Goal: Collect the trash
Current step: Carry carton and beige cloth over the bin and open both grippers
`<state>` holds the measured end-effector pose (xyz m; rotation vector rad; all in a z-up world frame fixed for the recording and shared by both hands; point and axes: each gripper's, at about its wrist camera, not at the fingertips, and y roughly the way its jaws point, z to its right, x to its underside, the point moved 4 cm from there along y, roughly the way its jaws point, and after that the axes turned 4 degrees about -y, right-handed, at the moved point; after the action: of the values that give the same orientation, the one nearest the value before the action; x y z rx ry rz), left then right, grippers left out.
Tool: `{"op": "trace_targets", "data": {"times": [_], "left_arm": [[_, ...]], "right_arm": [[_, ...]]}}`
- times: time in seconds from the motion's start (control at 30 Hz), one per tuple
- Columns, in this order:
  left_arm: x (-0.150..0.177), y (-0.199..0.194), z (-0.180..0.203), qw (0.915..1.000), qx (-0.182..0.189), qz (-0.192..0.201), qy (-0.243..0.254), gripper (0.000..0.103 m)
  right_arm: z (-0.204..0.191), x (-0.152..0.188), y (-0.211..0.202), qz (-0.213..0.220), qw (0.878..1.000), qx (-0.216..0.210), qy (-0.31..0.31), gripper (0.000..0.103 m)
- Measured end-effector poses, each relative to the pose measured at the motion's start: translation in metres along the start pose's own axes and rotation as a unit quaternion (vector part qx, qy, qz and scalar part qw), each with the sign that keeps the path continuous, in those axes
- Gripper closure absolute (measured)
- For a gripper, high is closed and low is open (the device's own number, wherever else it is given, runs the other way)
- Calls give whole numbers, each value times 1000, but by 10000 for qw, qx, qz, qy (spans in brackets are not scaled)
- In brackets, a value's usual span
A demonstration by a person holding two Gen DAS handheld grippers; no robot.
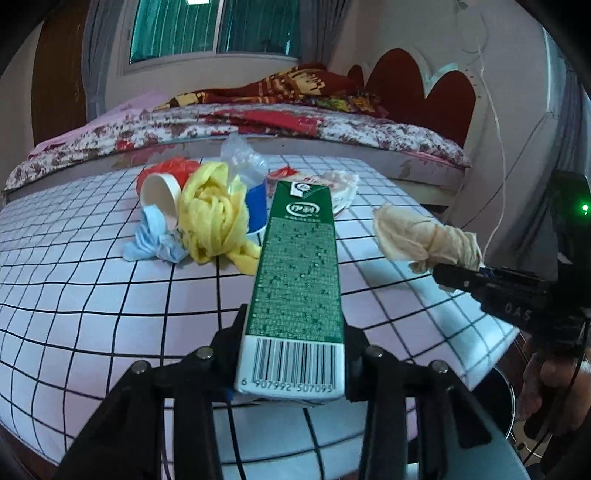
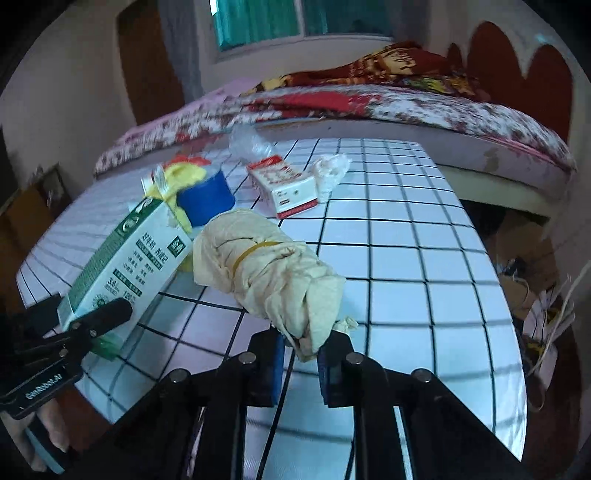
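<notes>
Two items lifted above the worktop (image 2: 406,258): left tongs (image 1: 291,354) clenched on green milk carton (image 1: 299,258) at its base, stiff, likely light; right tongs (image 2: 301,354) clenched on beige cloth bundle (image 2: 266,273) by its tail, soft, may slip

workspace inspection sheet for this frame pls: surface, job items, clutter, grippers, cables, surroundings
Surface: checked tablecloth, black grid on white.
Job's things: green milk carton in left gripper; beige cloth bundle with rubber band in right gripper.
Clutter: yellow bag, white paper cup, blue cup, crumpled blue mask, red-white box, clear plastic, white tissue.
Grippers: both shut on their items.
Cables: thin white cord on wall.
Surroundings: bed, window, metal bin at table edge.
</notes>
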<state>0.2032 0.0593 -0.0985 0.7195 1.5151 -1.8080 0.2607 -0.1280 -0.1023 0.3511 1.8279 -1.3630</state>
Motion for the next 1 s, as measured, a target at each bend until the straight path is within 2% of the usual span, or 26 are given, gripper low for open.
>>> {"op": "trace_targets", "data": {"times": [0.2,0.5,0.73,1.0], "left_arm": [[5,-21,18,9997,111,139,167,62],[25,-48,51,9984,374,203,364,62],[39,-63,80,9965,592,200,554,62],[51,-68,117,9929,837,154,835,62]], "right_arm": [[11,10,-45,263,9992,82,290,87],[30,54,-111,464,9960,357,674,87],[40,86,-150,564,9932,567,848,87],[69,119,-186,627,9871,840,1209,87]]}}
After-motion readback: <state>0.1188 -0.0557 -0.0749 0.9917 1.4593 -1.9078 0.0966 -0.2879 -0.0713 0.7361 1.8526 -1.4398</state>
